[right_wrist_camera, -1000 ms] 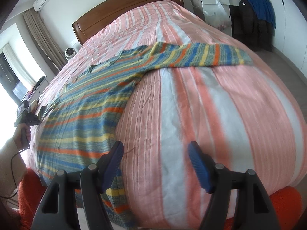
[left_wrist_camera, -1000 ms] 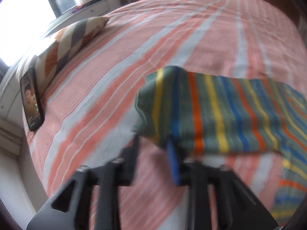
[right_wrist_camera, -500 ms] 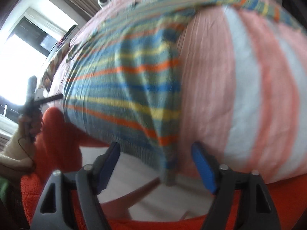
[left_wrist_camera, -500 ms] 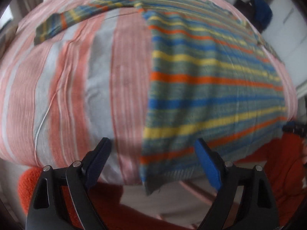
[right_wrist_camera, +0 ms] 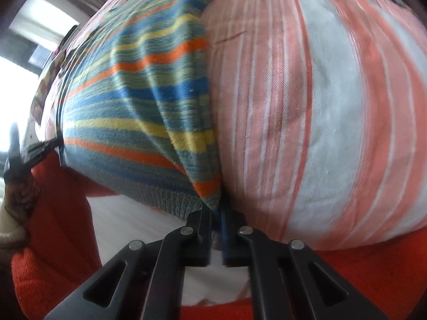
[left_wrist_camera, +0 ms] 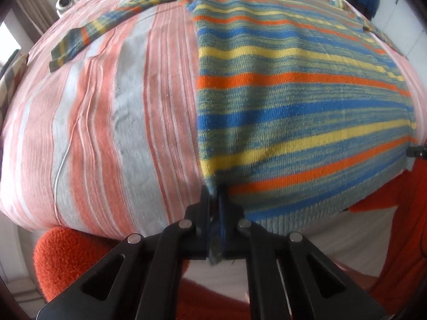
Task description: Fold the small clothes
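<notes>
A knitted sweater (left_wrist_camera: 293,106) with blue, yellow, orange and green stripes lies flat on the bed, one sleeve (left_wrist_camera: 88,34) stretched out to the far left. In the left wrist view my left gripper (left_wrist_camera: 214,194) is closing its jaws on the sweater's near left hem corner, pads pressing the knit, and a bit of hem hangs between the fingers. In the right wrist view my right gripper (right_wrist_camera: 216,210) is shut on the near right hem corner of the sweater (right_wrist_camera: 138,106), and the fabric rises in a fold towards it.
The bed (left_wrist_camera: 120,106) has a pink, white and grey striped sheet (right_wrist_camera: 320,106). Its near edge sits just under both grippers. The person's orange fleece (left_wrist_camera: 66,253) fills the foreground. A hand (right_wrist_camera: 16,186) holds the other gripper at far left. A small white camera (left_wrist_camera: 64,2) stands beyond the bed.
Both grippers dropped to the sweater's near hem and their jaws went from wide apart to clamped on its two corners. The left gripper swung over from the sleeve end.
</notes>
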